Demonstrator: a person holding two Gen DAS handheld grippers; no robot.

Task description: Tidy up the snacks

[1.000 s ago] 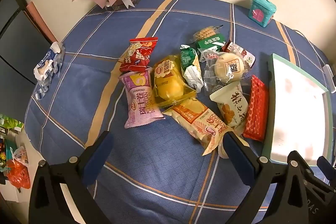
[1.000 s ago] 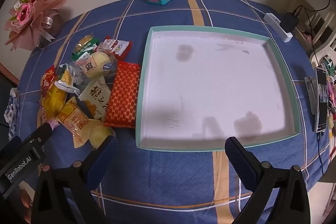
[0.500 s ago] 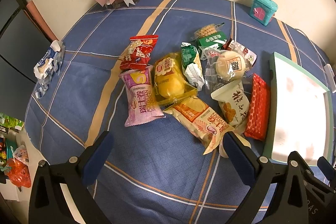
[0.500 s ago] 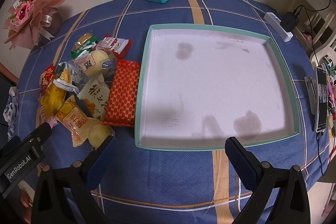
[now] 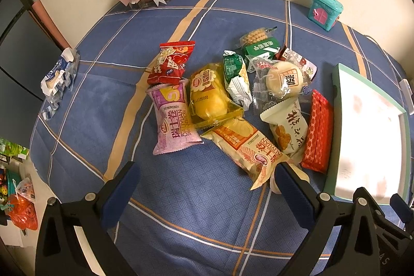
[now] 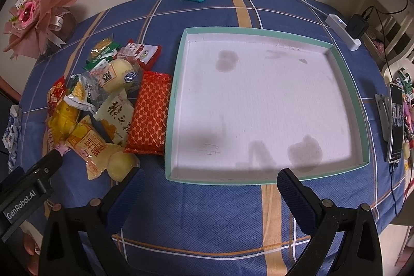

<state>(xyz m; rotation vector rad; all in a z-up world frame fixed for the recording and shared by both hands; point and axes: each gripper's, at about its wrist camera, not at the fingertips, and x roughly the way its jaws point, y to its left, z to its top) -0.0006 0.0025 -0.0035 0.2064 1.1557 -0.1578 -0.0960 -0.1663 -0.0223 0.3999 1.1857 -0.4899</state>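
The snack packets lie in a loose heap on the blue plaid cloth of the counter (image 5: 181,198), with a pink packet (image 5: 172,118) at the left edge and a red patterned packet (image 6: 151,113) just beside the teal-rimmed tray (image 6: 344,84), whose white floor holds no snacks. The left gripper (image 5: 204,179) hovers near the heap, jaws wide apart and holding nothing. The right gripper (image 6: 211,185), equally wide and empty-handed, hangs above the tray's near rim.

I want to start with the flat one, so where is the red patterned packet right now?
The red packet lies flat on the tablecloth at the right edge of the snack pile, right beside the tray's left wall, next to the cream packet.
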